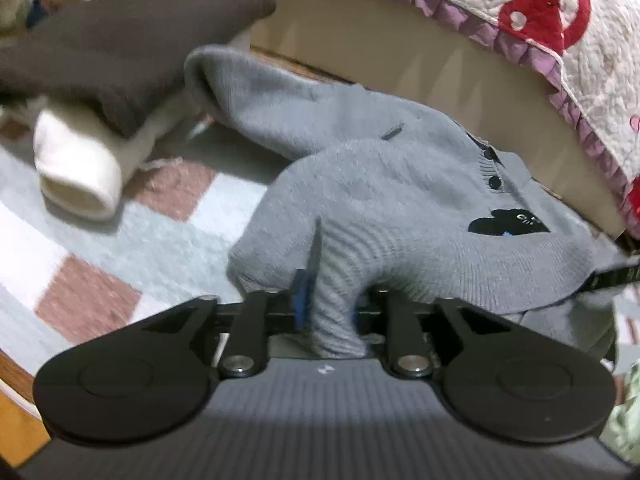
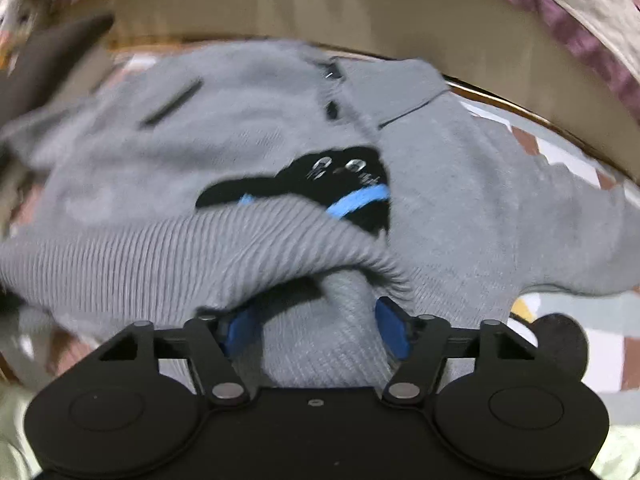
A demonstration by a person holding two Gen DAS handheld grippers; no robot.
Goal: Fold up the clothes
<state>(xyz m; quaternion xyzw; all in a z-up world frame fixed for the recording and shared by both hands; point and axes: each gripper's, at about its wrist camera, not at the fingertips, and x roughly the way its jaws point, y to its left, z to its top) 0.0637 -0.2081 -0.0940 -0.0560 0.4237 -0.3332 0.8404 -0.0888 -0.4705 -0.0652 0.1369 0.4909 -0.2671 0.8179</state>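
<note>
Now: grey sweater (image 2: 460, 184) on checked mat, ribbed hem lifted toward black cat patch (image 2: 344, 184) | soft, limp, light knit; sags between grips, best held at thick hem | left gripper (image 1: 326, 300) clamped on hem bunch | right gripper (image 2: 316, 324) clamped on hem | brown and white clothes (image 1: 120, 40) beyond left jaws
</note>
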